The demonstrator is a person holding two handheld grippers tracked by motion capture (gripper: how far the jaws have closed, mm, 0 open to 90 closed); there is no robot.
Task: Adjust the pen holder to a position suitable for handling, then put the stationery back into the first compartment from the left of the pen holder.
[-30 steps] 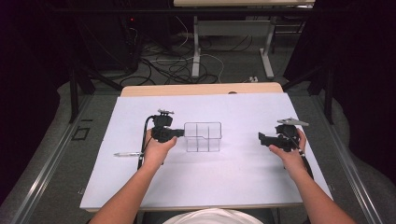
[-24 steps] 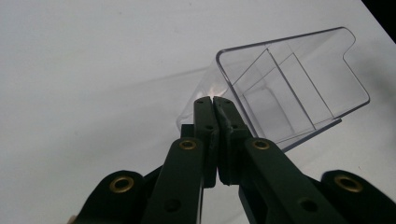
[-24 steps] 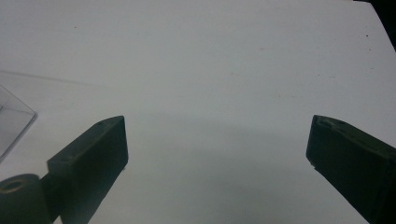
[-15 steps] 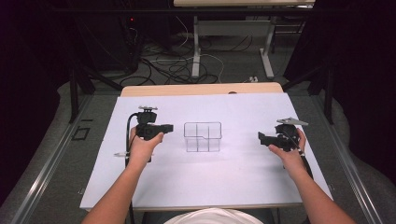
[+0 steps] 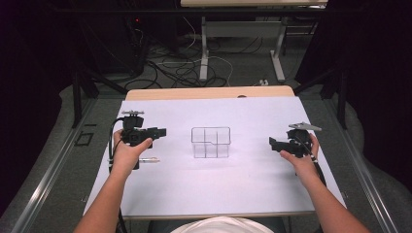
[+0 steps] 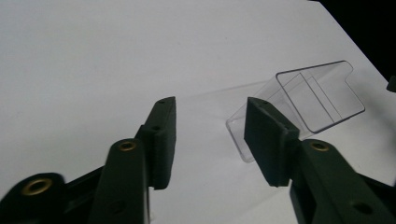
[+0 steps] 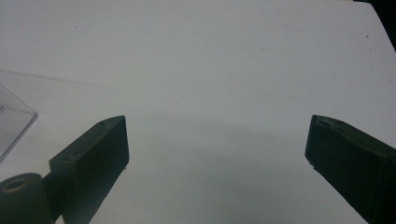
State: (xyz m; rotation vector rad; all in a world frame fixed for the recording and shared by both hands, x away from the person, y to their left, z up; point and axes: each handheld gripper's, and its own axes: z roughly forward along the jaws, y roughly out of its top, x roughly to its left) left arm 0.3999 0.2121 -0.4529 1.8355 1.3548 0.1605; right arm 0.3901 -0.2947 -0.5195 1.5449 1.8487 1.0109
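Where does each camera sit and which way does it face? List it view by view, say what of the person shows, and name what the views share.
High view: above the person's side, looking forward and down on the white table; forearms, left gripper, right gripper.
Left gripper view: rides the left gripper, faces the clear plastic divided container; open jaws.
Right gripper view: rides the right gripper, faces bare tabletop; open jaws.
Shared: the container and table.

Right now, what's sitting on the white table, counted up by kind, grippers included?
Clear plastic divided container: 1
Pen, lying by the left hand: 1
Black grippers: 2, the left gripper and the right gripper, both held with jaws apart
Total: 4
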